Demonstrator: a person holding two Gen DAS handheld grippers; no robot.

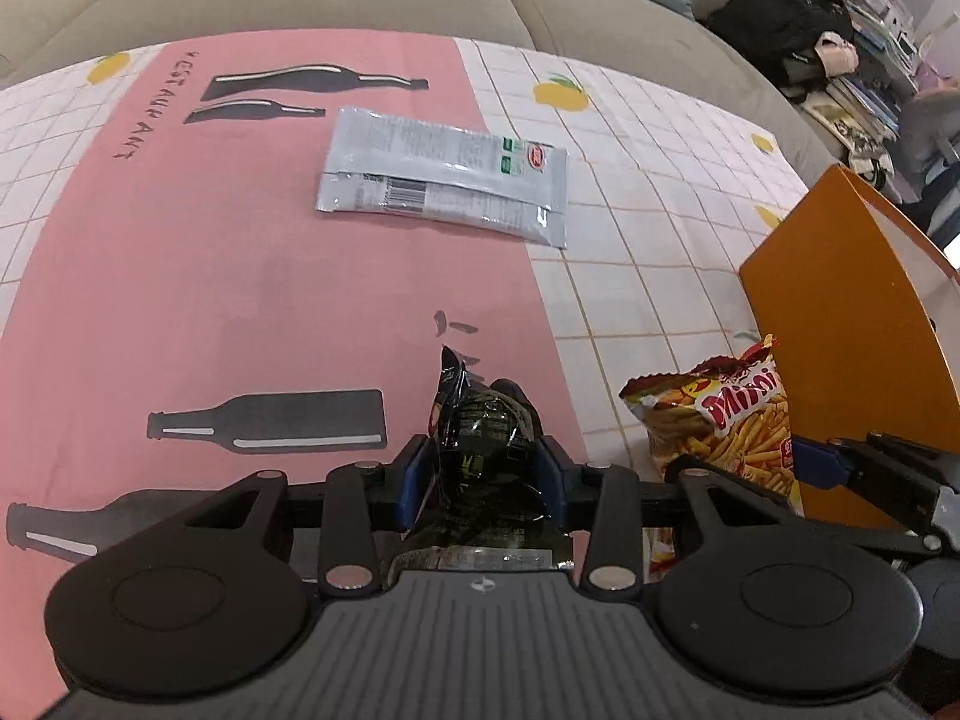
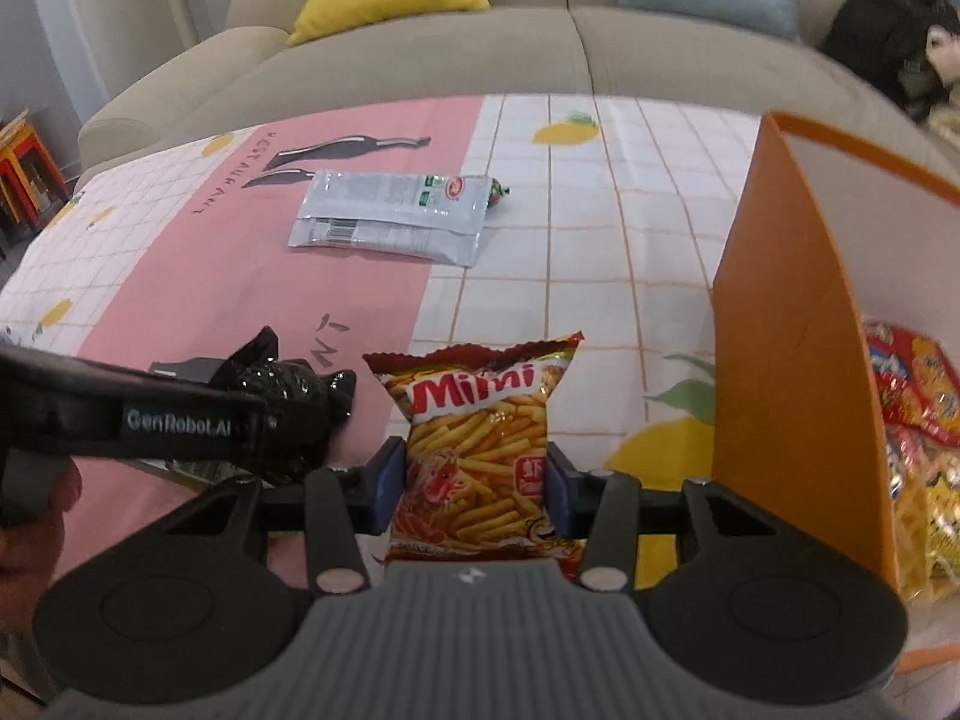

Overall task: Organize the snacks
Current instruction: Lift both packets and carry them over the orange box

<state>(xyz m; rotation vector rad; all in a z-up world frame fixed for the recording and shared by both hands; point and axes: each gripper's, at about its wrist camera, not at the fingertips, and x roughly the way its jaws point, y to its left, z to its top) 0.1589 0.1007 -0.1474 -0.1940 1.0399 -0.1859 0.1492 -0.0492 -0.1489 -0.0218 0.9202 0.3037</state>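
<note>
My left gripper [image 1: 485,474] is shut on a crumpled black snack packet [image 1: 480,438], its blue pads pressing both sides. The same black packet [image 2: 288,402] shows at the left of the right wrist view, behind the left gripper's arm. My right gripper [image 2: 474,480] is shut on a Mimi fries bag [image 2: 480,438], held upright between its pads; that Mimi bag [image 1: 726,420] also appears at the right of the left wrist view. An orange box [image 2: 786,360] stands just right of it, with several red and yellow snack bags [image 2: 918,396] inside. A silver packet [image 1: 444,174] lies flat farther back on the tablecloth.
The pink and white checked tablecloth [image 1: 180,276] covers the table, with a beige sofa [image 2: 540,54] behind it. A small wrapped candy [image 2: 497,192] lies at the silver packet's far right end. A hand [image 2: 36,516] shows at the left edge.
</note>
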